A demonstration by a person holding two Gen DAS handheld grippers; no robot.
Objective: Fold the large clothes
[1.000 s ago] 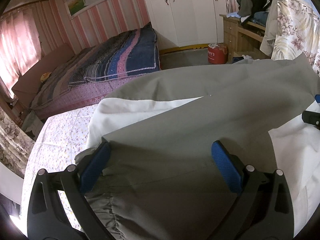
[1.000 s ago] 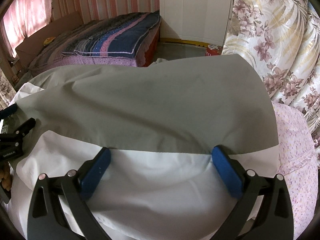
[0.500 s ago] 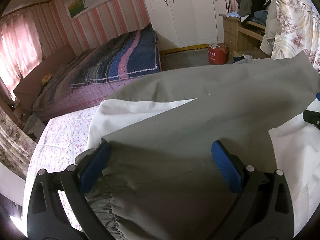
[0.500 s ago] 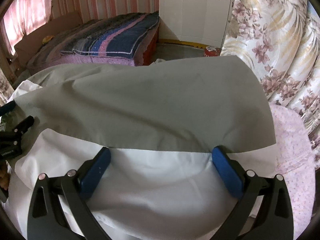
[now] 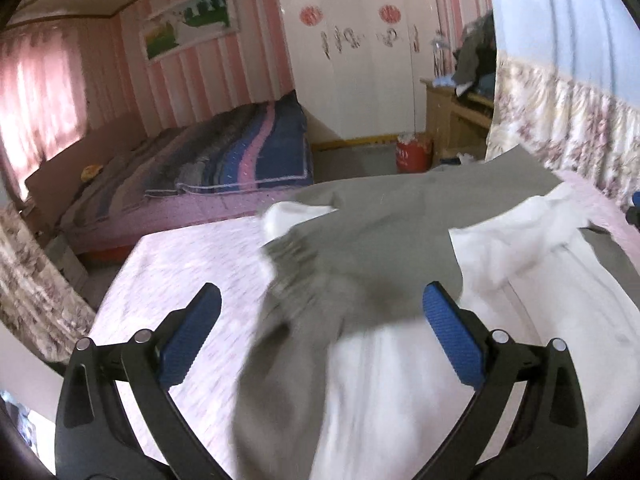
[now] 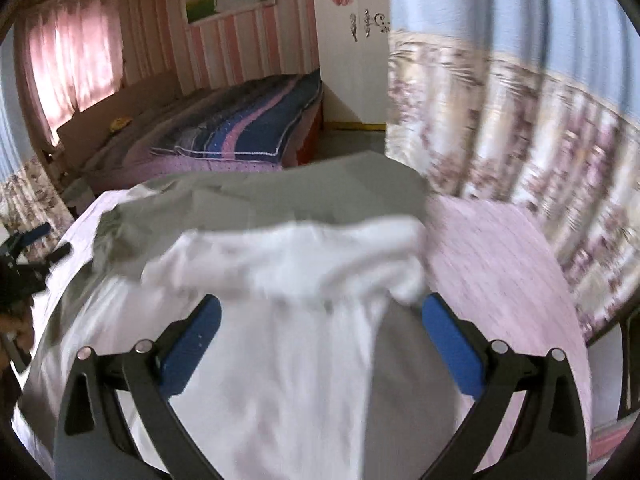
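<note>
A large grey and white garment (image 5: 380,248) lies rumpled on the pink flowered bedsheet (image 5: 192,264). It also shows in the right wrist view (image 6: 288,264), with a bunched white fold across its middle. My left gripper (image 5: 320,336) is open above the garment's near left part, holding nothing. My right gripper (image 6: 320,340) is open above the garment's white part, holding nothing. The left gripper shows at the left edge of the right wrist view (image 6: 28,256). Both views are blurred by motion.
A second bed with a striped blue and pink blanket (image 5: 240,156) stands behind. A white wardrobe (image 5: 360,60), a red bucket (image 5: 414,152) and a wooden desk (image 5: 456,116) are at the back. A flowered curtain (image 6: 520,140) hangs on the right.
Both grippers have pulled back and up from the garment. The garment, flat and spread before, now lies rumpled with a white fold bunched across it. The views now tilt higher.
</note>
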